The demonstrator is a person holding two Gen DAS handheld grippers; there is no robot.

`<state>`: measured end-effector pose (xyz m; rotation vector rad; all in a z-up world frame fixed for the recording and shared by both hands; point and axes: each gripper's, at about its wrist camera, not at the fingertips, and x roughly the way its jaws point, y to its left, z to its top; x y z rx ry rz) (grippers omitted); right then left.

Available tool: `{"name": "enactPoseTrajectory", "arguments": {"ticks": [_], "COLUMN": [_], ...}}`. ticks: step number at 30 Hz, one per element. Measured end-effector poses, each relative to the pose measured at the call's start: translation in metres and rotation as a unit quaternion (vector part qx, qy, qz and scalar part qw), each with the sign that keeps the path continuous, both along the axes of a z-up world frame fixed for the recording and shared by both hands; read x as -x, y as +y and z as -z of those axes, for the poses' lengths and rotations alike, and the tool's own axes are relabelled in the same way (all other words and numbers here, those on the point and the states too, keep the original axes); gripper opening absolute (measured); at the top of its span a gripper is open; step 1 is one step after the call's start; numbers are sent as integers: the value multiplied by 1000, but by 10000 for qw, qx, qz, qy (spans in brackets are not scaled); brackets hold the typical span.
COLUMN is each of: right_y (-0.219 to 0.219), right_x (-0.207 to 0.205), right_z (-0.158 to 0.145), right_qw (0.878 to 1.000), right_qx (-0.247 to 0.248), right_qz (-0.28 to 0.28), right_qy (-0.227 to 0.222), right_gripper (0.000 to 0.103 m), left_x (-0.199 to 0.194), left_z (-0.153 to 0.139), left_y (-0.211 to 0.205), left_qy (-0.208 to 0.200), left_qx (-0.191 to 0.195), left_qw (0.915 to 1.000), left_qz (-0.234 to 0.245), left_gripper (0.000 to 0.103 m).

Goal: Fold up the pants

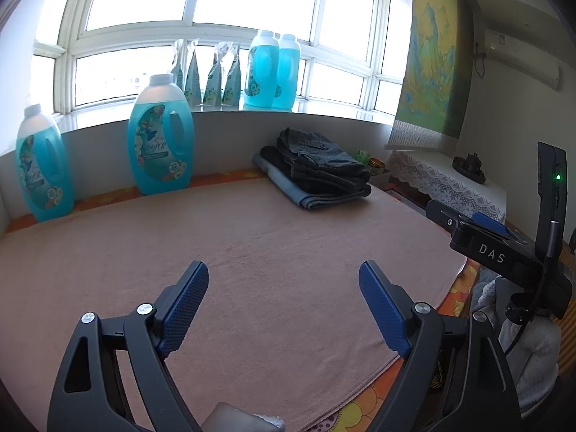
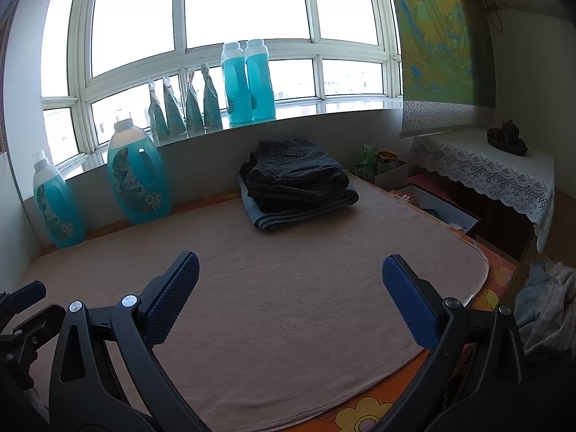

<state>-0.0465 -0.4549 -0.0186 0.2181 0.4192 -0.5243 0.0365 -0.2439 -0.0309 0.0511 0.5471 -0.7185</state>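
A stack of folded pants, dark grey on top and blue-grey below, lies at the far side of a pinkish-brown towel, near the wall under the window; it also shows in the right wrist view. My left gripper is open and empty, held above the near part of the towel. My right gripper is open and empty, also above the near part of the towel. Both are well short of the stack. The right gripper's body shows at the right edge of the left wrist view.
Two large blue detergent bottles stand on the far left of the bed; more bottles and pouches line the windowsill. A side table with a lace cloth stands right. Loose clothes lie at the right edge.
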Motion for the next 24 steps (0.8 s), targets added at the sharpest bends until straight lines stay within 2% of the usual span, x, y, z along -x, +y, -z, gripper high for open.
{"name": "enactPoseTrajectory", "arguments": {"ticks": [24], "right_y": [11], "right_x": [-6], "right_z": [3], "right_qw": [9999], "right_qx": [7], "right_qz": [-148], "right_qy": [11], "right_gripper": [103], "left_x": [1], "left_z": [0], "left_y": [4], "left_qy": [0], "left_qx": [16], "left_qw": [10000], "left_qz": [-44], "left_gripper": [86]}}
